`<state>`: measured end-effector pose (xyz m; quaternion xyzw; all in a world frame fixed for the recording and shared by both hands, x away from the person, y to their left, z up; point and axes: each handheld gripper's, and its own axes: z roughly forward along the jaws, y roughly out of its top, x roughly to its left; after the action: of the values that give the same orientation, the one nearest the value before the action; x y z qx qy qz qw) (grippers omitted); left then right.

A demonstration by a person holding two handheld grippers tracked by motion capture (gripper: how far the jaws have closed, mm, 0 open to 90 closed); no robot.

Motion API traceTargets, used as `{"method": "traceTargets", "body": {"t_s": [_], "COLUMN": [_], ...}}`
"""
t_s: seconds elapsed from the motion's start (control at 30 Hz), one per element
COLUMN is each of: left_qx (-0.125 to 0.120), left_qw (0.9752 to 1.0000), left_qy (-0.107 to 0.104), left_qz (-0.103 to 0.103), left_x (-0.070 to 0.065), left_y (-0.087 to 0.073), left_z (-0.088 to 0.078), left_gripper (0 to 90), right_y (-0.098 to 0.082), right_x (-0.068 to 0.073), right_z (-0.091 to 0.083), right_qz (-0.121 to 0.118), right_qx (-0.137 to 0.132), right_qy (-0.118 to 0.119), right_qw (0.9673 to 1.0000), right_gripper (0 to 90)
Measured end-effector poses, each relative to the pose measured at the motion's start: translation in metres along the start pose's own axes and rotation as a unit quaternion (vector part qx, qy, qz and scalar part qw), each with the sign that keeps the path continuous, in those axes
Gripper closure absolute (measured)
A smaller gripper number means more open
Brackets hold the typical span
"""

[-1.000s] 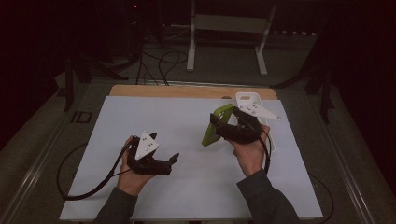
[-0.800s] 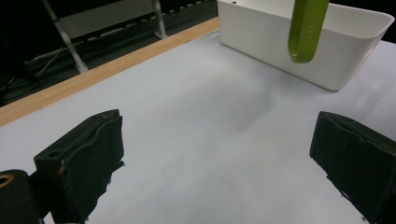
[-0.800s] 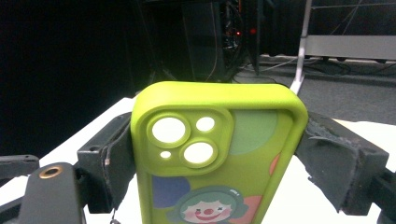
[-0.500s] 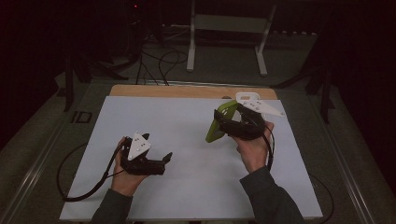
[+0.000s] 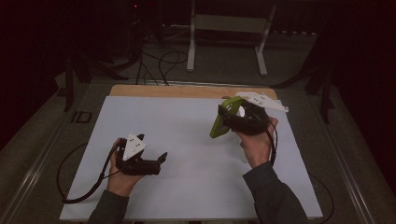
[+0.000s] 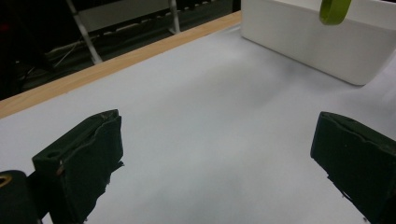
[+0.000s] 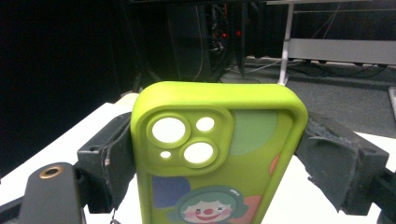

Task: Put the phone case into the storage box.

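Observation:
A lime-green phone case (image 7: 210, 140) with camera cut-outs and a cartoon clown print stands upright between the pads of my right gripper (image 7: 212, 161), which is shut on its two long edges. In the high view this gripper (image 5: 229, 120) holds the case (image 5: 216, 127) tilted above the right part of the white mat (image 5: 196, 135). My left gripper (image 5: 160, 159) rests low over the mat's front left, pointing right. Its jaws are spread wide in the left gripper view (image 6: 215, 154), with bare mat between them. The case's lower end (image 6: 334, 9) hangs above a white box (image 6: 327, 46).
A wooden table edge (image 5: 187, 90) runs along the far side of the mat. Beyond it stand a metal frame (image 5: 224, 28) and loose floor cables in the dark. The left gripper's cable (image 5: 74, 186) loops off the mat's left edge.
The left gripper has drifted slightly to the left along the mat. The right gripper has kept the green case in nearly the same place.

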<state>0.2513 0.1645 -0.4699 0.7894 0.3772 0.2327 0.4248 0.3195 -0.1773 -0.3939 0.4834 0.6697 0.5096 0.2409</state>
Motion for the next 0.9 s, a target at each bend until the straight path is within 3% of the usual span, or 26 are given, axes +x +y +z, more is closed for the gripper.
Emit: {"method": "traceTargets", "body": {"t_s": [0.3, 0.57, 0.9], "left_qx": [0.008, -0.005, -0.006], "left_qw": [0.9999, 1.0000, 1.0000], "left_qy": [0.009, 0.002, 0.006], "left_qz": [0.002, 0.001, -0.003], "left_x": [0.002, 0.006, 0.012], "left_y": [-0.006, -0.008, -0.016], "left_z": [0.000, -0.004, -0.009], "left_gripper": [2.9, 2.2, 0.8], "right_y": [0.004, 0.008, 0.011], "right_x": [-0.004, -0.008, -0.012], "right_z": [0.004, 0.007, 0.013], "right_qz": [-0.003, -0.013, -0.017], "right_qx": [0.006, 0.006, 0.008], "right_qy": [-0.008, -0.014, -0.026], "right_qw": [1.0000, 0.9998, 0.9995], "right_gripper": [16.3, 16.3, 16.3]}}
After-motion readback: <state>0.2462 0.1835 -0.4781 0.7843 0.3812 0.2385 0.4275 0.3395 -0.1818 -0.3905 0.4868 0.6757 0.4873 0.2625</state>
